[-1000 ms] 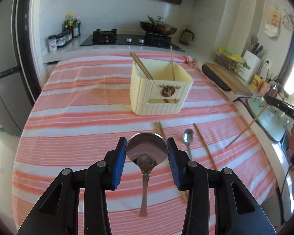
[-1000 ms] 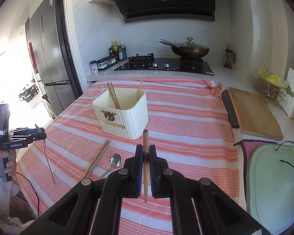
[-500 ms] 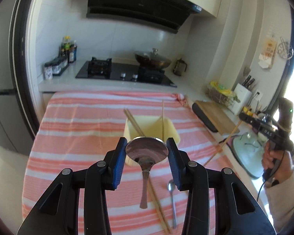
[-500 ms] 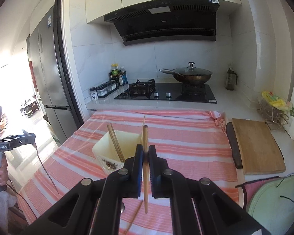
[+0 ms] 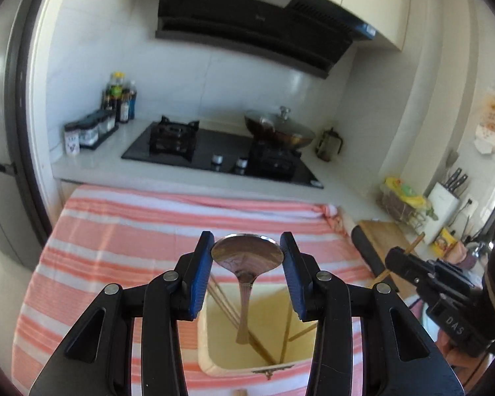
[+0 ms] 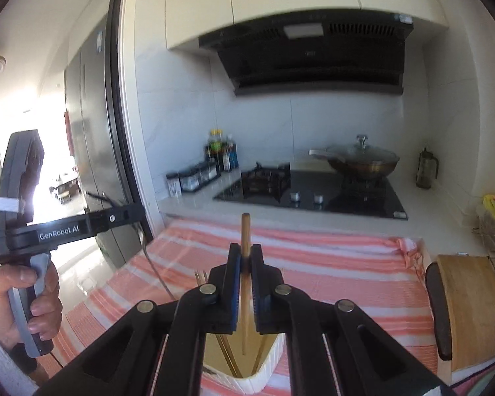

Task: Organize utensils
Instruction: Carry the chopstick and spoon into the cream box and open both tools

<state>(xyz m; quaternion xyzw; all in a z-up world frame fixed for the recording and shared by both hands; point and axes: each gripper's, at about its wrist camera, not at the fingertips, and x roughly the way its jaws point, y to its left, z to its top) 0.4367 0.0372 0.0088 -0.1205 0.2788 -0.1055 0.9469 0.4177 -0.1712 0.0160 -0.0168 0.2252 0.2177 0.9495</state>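
Step in hand: we judge that we are bringing two utensils over the cream holder (image 5: 214,356) to drop them in, handle ends first.
Spoon: the spoon (image 5: 247,257) sits mid-frame in the left wrist view, bowl up, its handle hanging down over the holder's open mouth.
Left gripper: the left gripper (image 5: 247,259) pinches the spoon bowl by its edges between the blue pads.
Chopstick: the chopstick (image 6: 245,231) stands nearly upright at centre of the right wrist view, its lower tip just above the holder (image 6: 267,366).
Right gripper: the right gripper (image 6: 245,264) has its jaws pressed tight on the chopstick shaft.
Doing it well: we should lower both until the tips are inside the rim, clear of the chopsticks already leaning there, and only then loosen the pads.
Pose: both grippers tilt forward and downward over the striped cloth (image 5: 122,231); the hand (image 6: 33,300) on the left handle shows at lower left of the right wrist view.
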